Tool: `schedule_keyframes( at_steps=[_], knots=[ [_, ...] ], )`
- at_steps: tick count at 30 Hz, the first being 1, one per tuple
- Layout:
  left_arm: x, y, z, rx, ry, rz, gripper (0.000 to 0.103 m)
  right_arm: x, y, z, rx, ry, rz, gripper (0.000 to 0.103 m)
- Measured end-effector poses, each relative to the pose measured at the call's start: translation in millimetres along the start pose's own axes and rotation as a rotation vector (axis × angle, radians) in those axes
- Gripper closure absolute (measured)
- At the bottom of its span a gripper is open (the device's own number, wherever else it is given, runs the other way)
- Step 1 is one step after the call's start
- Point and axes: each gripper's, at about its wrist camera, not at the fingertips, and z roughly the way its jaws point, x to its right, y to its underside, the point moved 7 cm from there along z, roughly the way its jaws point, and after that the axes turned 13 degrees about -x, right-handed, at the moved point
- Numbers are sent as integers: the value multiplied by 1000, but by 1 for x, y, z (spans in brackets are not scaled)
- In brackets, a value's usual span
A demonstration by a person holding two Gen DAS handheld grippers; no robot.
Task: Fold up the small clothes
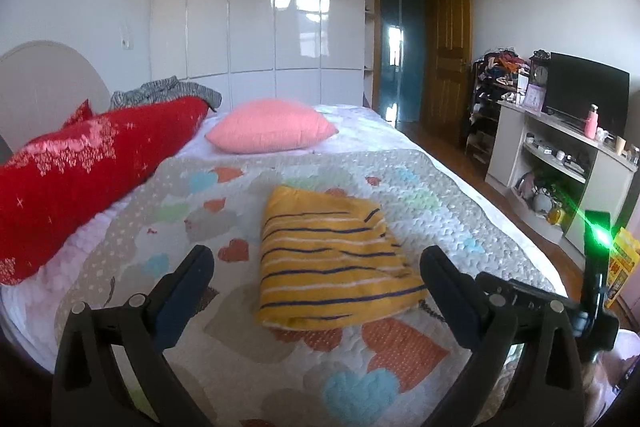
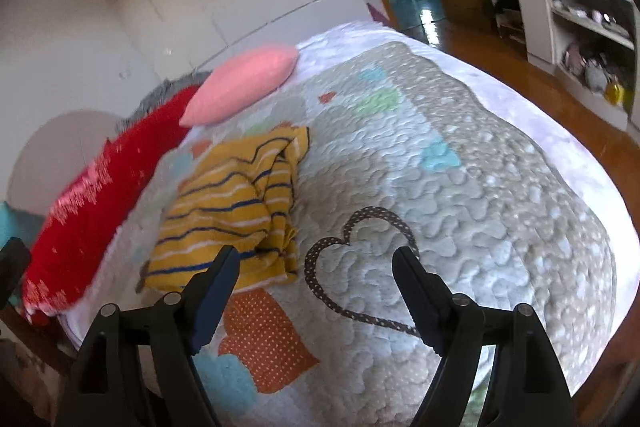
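A yellow garment with navy and white stripes [image 1: 332,259] lies folded in a compact rectangle on the quilted bedspread [image 1: 420,203]. My left gripper [image 1: 316,259] is open and empty, held above the bed with the garment between and beyond its fingers. In the right wrist view the same garment [image 2: 236,211] lies left of centre, its layered edges facing right. My right gripper [image 2: 316,263] is open and empty, above the quilt [image 2: 460,187] just right of the garment; its left finger [image 2: 216,291] overlaps the garment's near edge in view.
A long red cushion [image 1: 92,171] lies along the bed's left side, with a pink pillow [image 1: 272,127] and a grey cloth [image 1: 168,91] behind. White wardrobes line the back wall. A TV unit [image 1: 560,163] and wooden floor [image 2: 560,115] are to the right.
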Motion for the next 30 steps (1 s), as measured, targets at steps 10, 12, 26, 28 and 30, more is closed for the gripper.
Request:
schedule_keyframes(
  at_steps=[10,12,26,28,30],
  knots=[
    [-15,-6,-7,11,-1,-39,0,-5,13,-7,23,16,1,19],
    [-17,-3,-6,2,0,-31,0,-10,15,-8,25,26,-10,19],
    [-39,17,-15,-1,44,34,0,-66,35,13,-5,90,-124,18],
    [-48,23,-15,-13,56,23,0,-75,39,17,-11,98,-141,18],
    [-56,28,-15,-18,61,13,0,-84,42,20,-13,110,-163,18]
  ],
)
